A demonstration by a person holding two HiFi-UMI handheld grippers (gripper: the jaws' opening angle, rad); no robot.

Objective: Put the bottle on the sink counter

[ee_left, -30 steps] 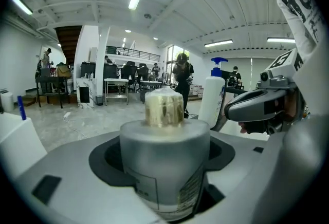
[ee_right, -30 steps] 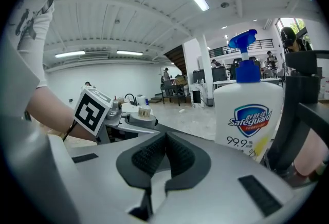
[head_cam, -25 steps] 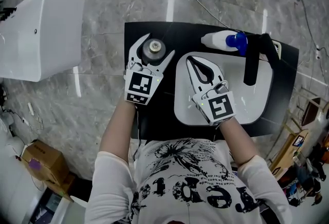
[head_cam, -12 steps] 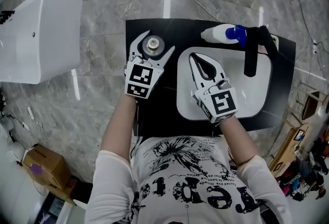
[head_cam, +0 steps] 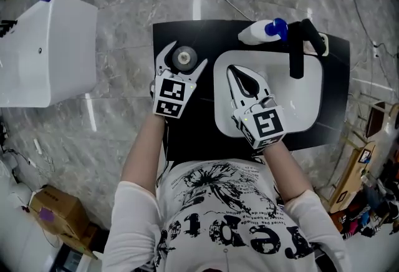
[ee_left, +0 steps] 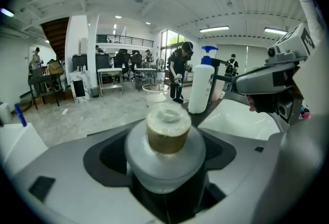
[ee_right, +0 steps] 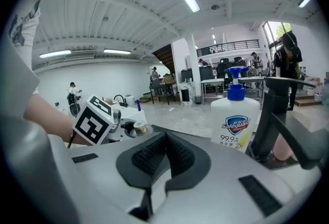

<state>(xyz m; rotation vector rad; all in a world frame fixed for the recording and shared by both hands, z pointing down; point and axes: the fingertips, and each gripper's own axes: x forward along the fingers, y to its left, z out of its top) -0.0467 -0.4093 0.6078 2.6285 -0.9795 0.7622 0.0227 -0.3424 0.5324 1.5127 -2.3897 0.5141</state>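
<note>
The bottle (head_cam: 182, 58), clear with a round pale cap (ee_left: 167, 126), stands upright between the jaws of my left gripper (head_cam: 185, 54), which is shut on its body. It is over the black sink counter (head_cam: 167, 34), left of the white basin (head_cam: 312, 102); whether its base touches the counter is hidden. My right gripper (head_cam: 232, 71) is shut and empty over the basin's left part. In the right gripper view the jaws (ee_right: 163, 159) meet, with the left gripper's marker cube (ee_right: 94, 119) and the bottle cap (ee_right: 138, 127) beyond them.
A white soap dispenser (head_cam: 259, 32) with a blue pump stands at the counter's back edge beside a black faucet (head_cam: 296, 51) reaching over the basin. A white box (head_cam: 43, 49) sits on the marble floor to the left. Bare counter lies in front of the bottle.
Only the head camera has shifted a little. Both grippers and the bottle hold nearly the same places over the counter and basin.
</note>
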